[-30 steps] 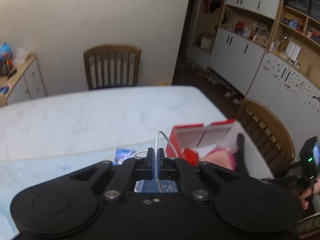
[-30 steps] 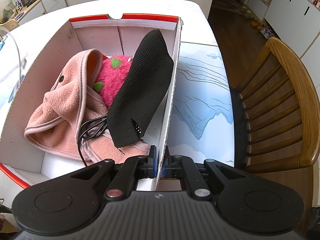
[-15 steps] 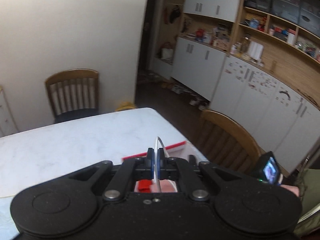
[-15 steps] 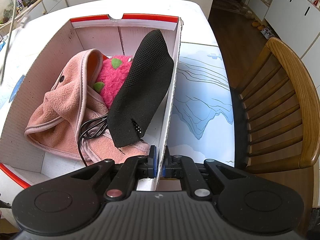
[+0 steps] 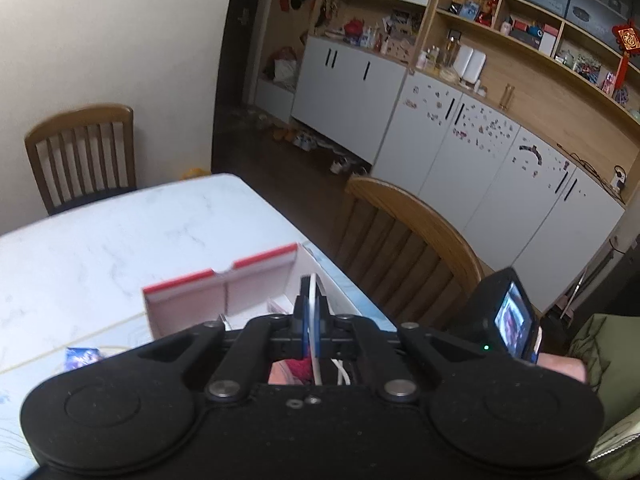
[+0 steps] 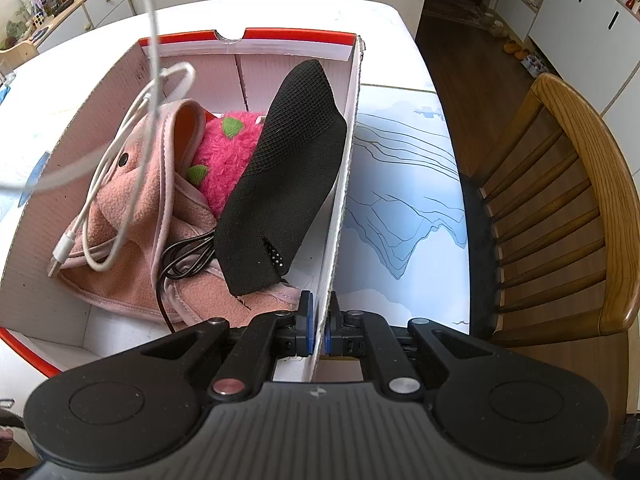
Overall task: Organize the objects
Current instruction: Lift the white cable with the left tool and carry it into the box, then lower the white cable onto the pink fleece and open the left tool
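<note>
The right tongs clamp the cardboard box wall, steadying it, while the left tongs, pinching a white USB cable, feed it inside.

A white marble-look worktop fills the room's middle. A slatted wooden chair stands at its far edge against a plain cream wall; a second chair stands at its right edge. The floor is dark wood. White cabinets under open wooden shelves line the right wall. A low sideboard stands past the far left corner.
</note>
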Available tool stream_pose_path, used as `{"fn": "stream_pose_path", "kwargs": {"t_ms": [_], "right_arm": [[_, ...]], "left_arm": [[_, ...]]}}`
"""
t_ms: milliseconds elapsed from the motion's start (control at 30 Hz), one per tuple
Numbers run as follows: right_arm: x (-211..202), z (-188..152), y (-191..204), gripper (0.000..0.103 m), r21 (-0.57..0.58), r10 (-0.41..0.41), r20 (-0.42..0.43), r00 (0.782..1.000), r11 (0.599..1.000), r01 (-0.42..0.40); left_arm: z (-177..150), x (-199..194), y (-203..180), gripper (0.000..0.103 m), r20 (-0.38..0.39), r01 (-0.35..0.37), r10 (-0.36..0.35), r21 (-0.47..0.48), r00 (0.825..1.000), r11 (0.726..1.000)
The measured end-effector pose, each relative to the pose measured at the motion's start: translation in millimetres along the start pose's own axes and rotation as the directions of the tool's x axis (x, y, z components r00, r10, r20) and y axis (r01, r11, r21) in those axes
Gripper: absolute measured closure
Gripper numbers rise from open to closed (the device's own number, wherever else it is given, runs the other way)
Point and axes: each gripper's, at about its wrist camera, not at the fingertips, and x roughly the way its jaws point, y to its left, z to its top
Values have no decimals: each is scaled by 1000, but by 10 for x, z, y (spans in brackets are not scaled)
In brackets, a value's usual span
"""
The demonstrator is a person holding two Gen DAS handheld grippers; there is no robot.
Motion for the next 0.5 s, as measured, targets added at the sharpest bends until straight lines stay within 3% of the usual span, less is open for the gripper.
{"fn": "stream_pose_path", "kwargs": {"t_ms": [500], "right_arm": [[3, 3, 4, 98, -1, 0, -1, 1000, 1000, 0]], "left_arm": [[-449, 648, 152, 103, -173, -40, 36, -19, 984, 999]]}}
